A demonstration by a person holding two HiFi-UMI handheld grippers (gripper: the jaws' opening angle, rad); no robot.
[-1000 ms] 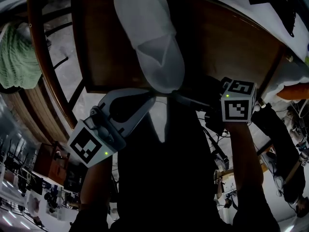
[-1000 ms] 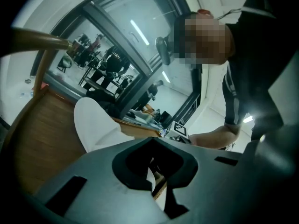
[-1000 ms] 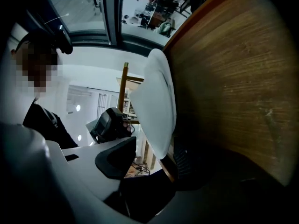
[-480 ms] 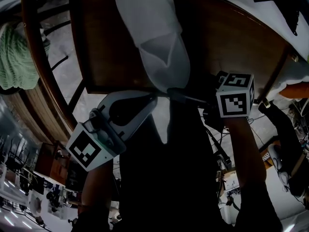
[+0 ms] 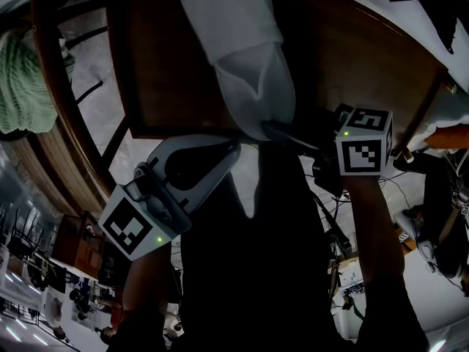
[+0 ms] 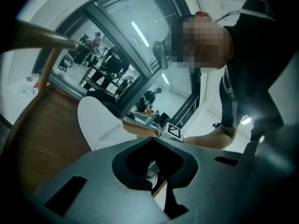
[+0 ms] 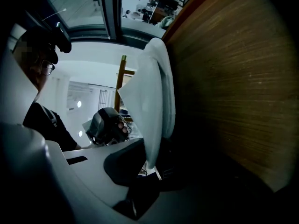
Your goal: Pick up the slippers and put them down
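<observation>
One white slipper (image 5: 242, 57) lies on the dark wooden table (image 5: 161, 72), its toe end at the near edge. My right gripper (image 5: 282, 132) reaches in from the right; its jaws have just been closing and now pinch the slipper's toe rim. The right gripper view shows the slipper (image 7: 152, 106) standing up between the jaws of the right gripper (image 7: 152, 164). My left gripper (image 5: 233, 147) hangs just below the table edge beside the toe, shut and holding nothing. In the left gripper view the slipper (image 6: 96, 122) lies beyond the left gripper (image 6: 156, 171).
A green knitted bundle (image 5: 26, 79) and a curved wooden rail (image 5: 62, 86) lie to the left of the table. Cables (image 5: 330, 218) trail on the floor at the right. An orange object (image 5: 447, 138) sits at the far right edge.
The right gripper's jaws have closed on the slipper's toe rim after standing open around it. The left gripper has stayed where it was.
</observation>
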